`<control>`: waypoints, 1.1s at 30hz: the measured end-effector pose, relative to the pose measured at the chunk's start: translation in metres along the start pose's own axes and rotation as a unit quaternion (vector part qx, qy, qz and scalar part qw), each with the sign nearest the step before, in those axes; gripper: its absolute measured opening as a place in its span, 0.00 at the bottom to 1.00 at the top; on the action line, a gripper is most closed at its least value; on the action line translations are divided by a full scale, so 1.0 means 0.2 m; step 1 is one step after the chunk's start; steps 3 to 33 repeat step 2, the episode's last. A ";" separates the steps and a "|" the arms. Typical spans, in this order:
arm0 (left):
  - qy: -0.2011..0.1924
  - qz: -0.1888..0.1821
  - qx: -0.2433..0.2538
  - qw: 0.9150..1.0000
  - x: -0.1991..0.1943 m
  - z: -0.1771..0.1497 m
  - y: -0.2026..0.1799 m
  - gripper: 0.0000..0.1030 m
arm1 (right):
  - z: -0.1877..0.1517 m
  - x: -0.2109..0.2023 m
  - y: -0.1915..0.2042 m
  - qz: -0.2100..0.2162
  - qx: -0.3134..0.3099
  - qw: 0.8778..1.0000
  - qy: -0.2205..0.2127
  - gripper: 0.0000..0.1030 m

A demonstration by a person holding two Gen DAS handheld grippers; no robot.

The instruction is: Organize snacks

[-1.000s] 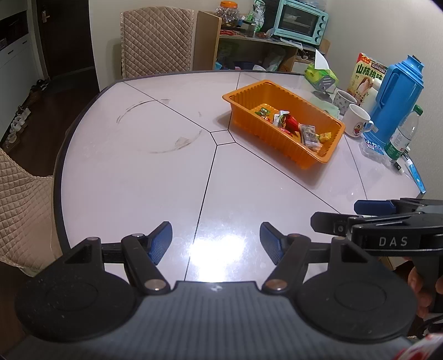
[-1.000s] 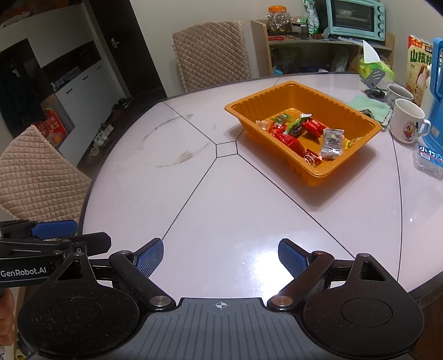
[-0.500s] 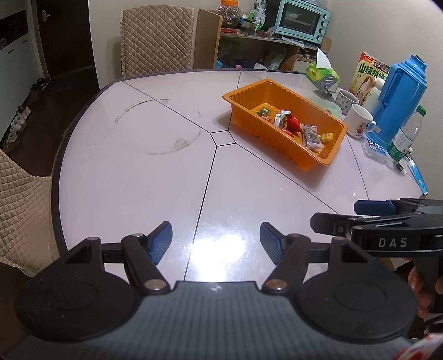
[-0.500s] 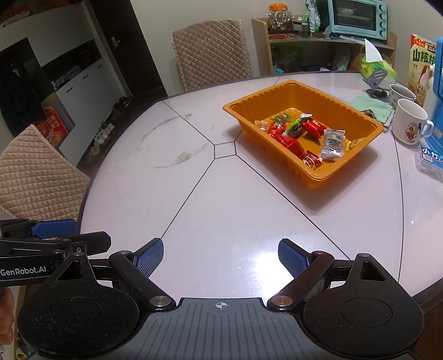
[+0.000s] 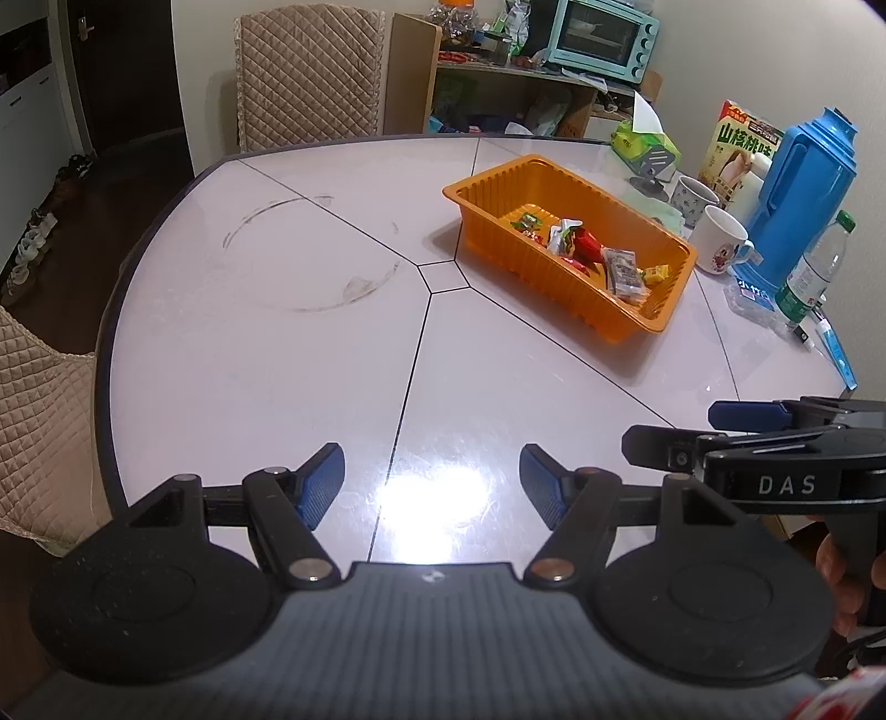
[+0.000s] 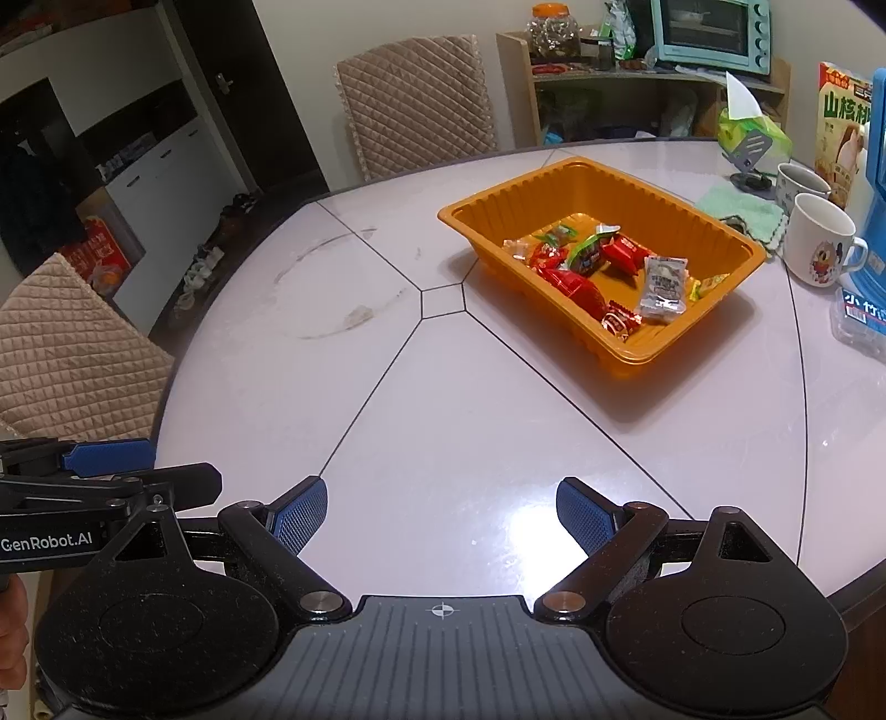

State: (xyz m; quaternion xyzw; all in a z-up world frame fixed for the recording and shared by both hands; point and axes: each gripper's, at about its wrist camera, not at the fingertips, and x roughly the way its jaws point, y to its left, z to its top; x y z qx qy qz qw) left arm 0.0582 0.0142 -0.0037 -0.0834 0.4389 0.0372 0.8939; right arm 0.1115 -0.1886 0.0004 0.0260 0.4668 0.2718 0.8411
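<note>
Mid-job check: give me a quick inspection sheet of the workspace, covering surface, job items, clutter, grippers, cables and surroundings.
Surface: pale round table with dark seam lines, a faint ring stain and lamp glare near the front edge.
Job's things: orange tray right of centre; wrapped snacks lie inside it; none seen loose on the table.
Clutter: two mugs, blue thermos, water bottle, tissue pack, green cloth, carton, all at the right side.
Grippers: left gripper and right gripper both open, empty, above the near table edge.
Cables: nothing seen.
Surroundings: quilted chairs, shelf with toaster oven.
</note>
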 end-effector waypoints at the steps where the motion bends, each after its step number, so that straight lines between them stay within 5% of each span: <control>1: 0.001 0.000 0.000 1.000 0.00 0.00 0.00 0.66 | 0.00 0.00 0.00 0.000 0.000 1.000 0.000 0.87; 33: 0.003 0.000 0.000 1.000 0.01 0.01 0.01 0.66 | 0.00 0.01 0.00 0.000 0.001 1.000 0.001 0.87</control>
